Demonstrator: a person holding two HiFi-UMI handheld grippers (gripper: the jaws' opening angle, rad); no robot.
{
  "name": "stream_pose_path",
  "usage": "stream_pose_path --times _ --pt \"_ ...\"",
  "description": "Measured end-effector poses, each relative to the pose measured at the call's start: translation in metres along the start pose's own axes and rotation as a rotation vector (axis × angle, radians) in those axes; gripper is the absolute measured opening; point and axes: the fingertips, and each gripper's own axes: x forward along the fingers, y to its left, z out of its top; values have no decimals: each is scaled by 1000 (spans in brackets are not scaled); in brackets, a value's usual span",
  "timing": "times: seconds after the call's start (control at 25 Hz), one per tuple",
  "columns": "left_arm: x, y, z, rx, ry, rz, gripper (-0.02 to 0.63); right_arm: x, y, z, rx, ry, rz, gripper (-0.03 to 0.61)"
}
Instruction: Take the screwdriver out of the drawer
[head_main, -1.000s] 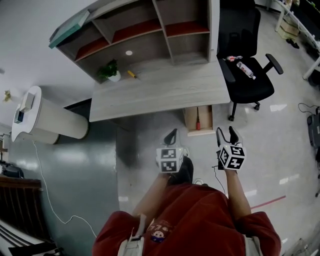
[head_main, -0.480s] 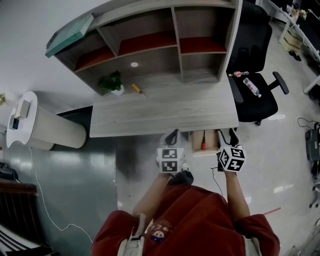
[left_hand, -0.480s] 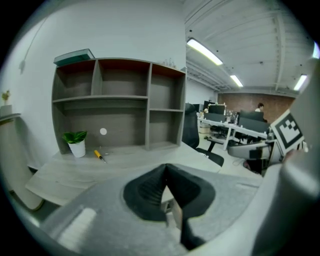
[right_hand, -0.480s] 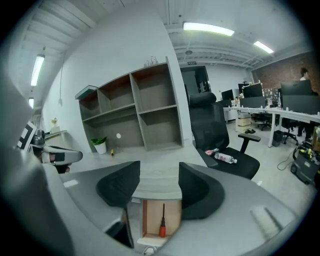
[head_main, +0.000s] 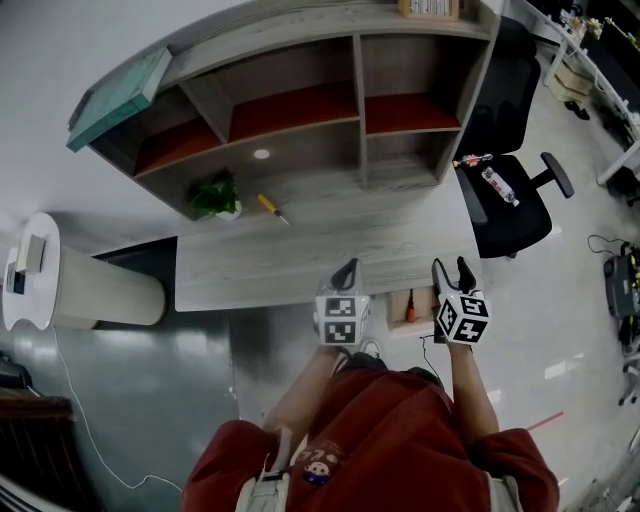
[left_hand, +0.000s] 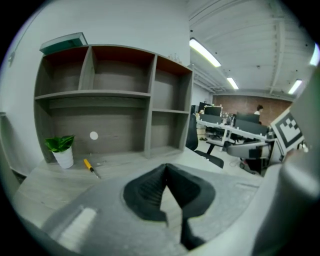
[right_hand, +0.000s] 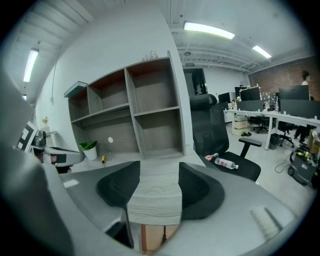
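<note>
A red-handled screwdriver (head_main: 409, 307) lies in the open wooden drawer (head_main: 396, 310) that sticks out under the desk's front edge (head_main: 290, 283). My right gripper (head_main: 452, 270) is open and empty, just right of the drawer at the desk's edge. In the right gripper view, the drawer (right_hand: 150, 239) shows below the desk edge between the jaws of the right gripper (right_hand: 159, 172). My left gripper (head_main: 346, 270) is shut on nothing, left of the drawer. The left gripper (left_hand: 165, 171) points over the desktop. A yellow-handled screwdriver (head_main: 268, 207) lies on the desk near the shelves.
A shelf unit (head_main: 300, 110) stands on the desk, with a small potted plant (head_main: 217, 195) beside it. A black office chair (head_main: 510, 205) carrying a bottle (head_main: 497, 186) stands at the right. A white cylindrical unit (head_main: 70, 290) stands at the left.
The view has closed in on the desk. Both grippers now sit at the desk's front edge, and the desktop covers more of the drawer. Neither gripper's state has changed.
</note>
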Motion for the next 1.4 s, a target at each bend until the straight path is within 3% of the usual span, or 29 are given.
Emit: stream_pose_path --times 0.76,1.4 --pt "46 -22 2 43 17 -96 0 21 -16 -5 16 -5 -37 225" --pt "38 -53 -58 48 120 -149 0 10 -19 -75 37 118 -23 225"
